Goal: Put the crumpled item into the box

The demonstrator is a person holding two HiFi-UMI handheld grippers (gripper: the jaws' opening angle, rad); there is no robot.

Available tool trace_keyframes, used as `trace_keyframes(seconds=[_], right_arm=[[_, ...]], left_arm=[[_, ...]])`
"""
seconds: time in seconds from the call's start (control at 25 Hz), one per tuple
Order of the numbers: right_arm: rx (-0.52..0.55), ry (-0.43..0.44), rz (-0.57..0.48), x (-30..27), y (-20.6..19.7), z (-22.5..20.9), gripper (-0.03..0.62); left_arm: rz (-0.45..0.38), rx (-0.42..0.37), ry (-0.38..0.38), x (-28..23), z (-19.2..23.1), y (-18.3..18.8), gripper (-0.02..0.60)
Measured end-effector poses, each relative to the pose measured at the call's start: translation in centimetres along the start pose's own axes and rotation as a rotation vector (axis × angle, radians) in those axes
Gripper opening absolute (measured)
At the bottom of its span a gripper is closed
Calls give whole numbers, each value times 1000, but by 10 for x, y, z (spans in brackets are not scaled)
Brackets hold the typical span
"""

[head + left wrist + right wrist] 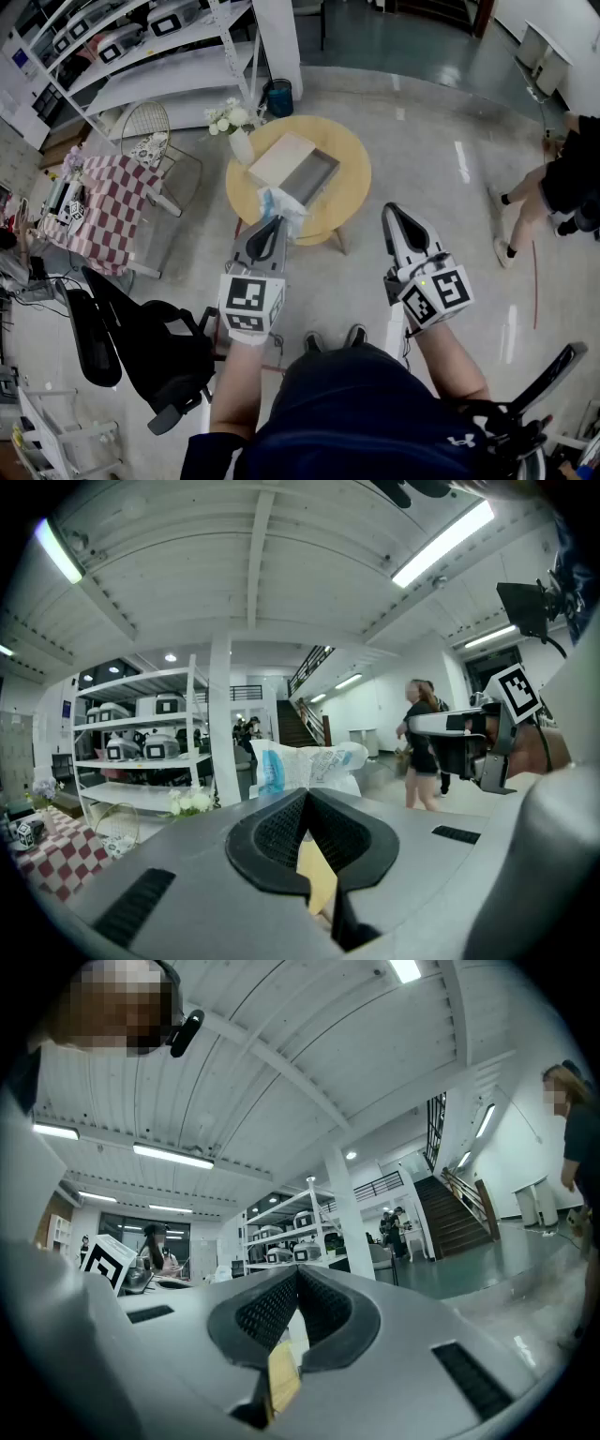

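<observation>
Left tongs (305, 795) clamped on crumpled bag (309, 766), blue print unreadable, right tongs (297, 1270) closed, empty, box (312, 176) near

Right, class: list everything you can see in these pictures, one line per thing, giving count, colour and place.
Round table: one, yellow-tan, centre of the floor.
Box: one, grey, open, on the table.
Crumpled bag: one, white and blue, over the table's near edge.
Vase of flowers: one, white, at the table's left edge.
Bin: one, dark teal, beyond the table.
Wire chair: one, white, left of the table.
Checked cloth: one, red and white, far left.
Shelving: one unit, white, top left.
Office chair: one, black, lower left.
Passer-by: one, right edge.
Left gripper: grey, jaws shut on the crumpled bag.
Right gripper: grey, jaws shut, empty.
</observation>
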State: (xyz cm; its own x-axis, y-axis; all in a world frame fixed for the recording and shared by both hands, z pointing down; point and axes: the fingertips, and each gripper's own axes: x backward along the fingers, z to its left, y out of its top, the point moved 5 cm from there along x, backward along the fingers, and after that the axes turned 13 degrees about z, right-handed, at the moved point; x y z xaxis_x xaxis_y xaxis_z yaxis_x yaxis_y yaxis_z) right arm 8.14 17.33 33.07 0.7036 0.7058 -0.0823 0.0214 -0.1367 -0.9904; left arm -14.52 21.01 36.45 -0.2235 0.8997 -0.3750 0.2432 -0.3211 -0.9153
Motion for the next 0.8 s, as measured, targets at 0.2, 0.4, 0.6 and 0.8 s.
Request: trace_keyframes(seconds=[0.2,0.4,0.6,0.8], right_arm=[[-1,0,3,3,1,0,2],[-5,3,10,4,-1,-1,2],[-12,13,0,3,-4,-3,2],[-8,15,-13,9,-1,-14,2]], left_arm=[[4,1,-4,1,-3,1,17],[1,3,-9,0,-5,1,17],[-2,4,-18,-7,-7,2,17],[1,1,-23,-16,-17,8,17]])
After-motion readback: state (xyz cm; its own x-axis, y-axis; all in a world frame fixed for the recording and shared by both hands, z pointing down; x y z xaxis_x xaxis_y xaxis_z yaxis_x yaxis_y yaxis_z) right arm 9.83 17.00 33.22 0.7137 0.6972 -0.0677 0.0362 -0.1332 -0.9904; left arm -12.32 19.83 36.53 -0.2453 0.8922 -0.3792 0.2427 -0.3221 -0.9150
